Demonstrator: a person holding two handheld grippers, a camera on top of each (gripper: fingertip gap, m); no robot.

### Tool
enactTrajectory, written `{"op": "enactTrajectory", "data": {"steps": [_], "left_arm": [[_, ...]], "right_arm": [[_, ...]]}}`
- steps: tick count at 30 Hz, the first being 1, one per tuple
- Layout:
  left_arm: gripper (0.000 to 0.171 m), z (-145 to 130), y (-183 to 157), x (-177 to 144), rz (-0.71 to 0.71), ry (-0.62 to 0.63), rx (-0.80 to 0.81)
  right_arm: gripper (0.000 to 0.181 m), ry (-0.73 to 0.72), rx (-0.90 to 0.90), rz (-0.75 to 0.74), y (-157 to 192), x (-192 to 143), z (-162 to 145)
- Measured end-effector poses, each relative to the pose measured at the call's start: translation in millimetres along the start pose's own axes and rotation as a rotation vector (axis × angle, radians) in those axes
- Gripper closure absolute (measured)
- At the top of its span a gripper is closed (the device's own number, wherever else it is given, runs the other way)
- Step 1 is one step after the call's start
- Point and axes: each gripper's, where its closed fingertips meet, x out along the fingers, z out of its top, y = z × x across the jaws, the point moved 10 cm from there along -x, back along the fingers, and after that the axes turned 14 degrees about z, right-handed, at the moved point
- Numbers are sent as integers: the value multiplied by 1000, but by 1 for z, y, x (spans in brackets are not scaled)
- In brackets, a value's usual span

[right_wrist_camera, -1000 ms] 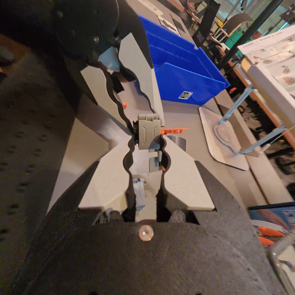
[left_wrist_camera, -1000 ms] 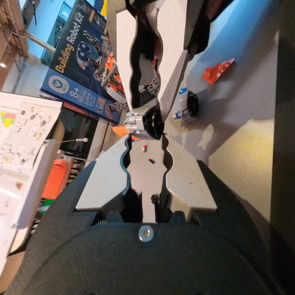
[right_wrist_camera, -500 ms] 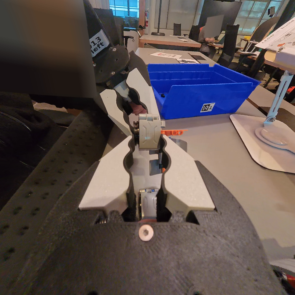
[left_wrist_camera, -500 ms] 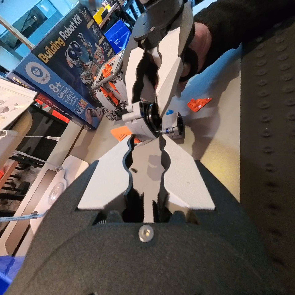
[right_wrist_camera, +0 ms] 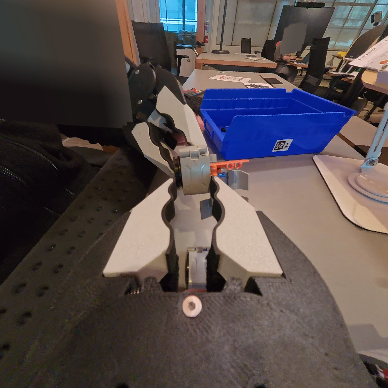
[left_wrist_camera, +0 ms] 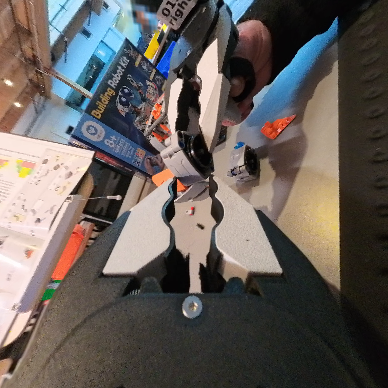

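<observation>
Together, a grey brick-built motor block with a black round hub (left_wrist_camera: 184, 159) is pinched at the tips of both claws. It is clamped from below by the left gripper (left_wrist_camera: 192, 180), whose jaws are drawn narrow on its lower edge, and from above by the right gripper (left_wrist_camera: 201, 134), whose jaws are closed across the hub. In the right wrist view, the same block (right_wrist_camera: 194, 172) is seen held at the right gripper (right_wrist_camera: 192, 182), with the left gripper (right_wrist_camera: 178, 155) meeting it from beyond. A second grey motor block (left_wrist_camera: 243, 165) lies on the grey table (left_wrist_camera: 310, 189) just right of the left claw's tips, and an orange wedge piece (left_wrist_camera: 277, 127) lies farther right. A blue plastic bin (right_wrist_camera: 273, 123) stands beyond the right claw.
</observation>
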Motion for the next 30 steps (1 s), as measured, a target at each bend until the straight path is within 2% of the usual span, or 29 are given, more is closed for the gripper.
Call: {"op": "enactTrajectory", "data": {"steps": [6, 8, 11, 14, 19, 21, 24, 30], "left_arm": [[144, 0, -2, 0, 27, 6, 53], [147, -4, -3, 2, 16, 34, 81], [140, -11, -3, 3, 22, 81, 132], [133, -12, -2, 2, 4, 75, 111], [125, -8, -9, 6, -7, 65, 140], [127, -8, -15, 8, -7, 79, 182], [140, -9, -18, 10, 22, 102, 223], [140, -16, -12, 12, -52, 118, 65]], "right_arm": [[153, 90, -115, -77, 6, 3, 4], [153, 174, -202, -143, 11, 6, 6], [153, 329, -354, -267, 18, 11, 9], [153, 508, -501, -385, 23, 18, 6], [153, 687, -618, -435, 29, 35, -1], [153, 713, -629, -445, 30, 39, -3], [153, 717, -621, -443, 31, 42, -2], [153, 625, -490, -383, 24, 38, -2]]}}
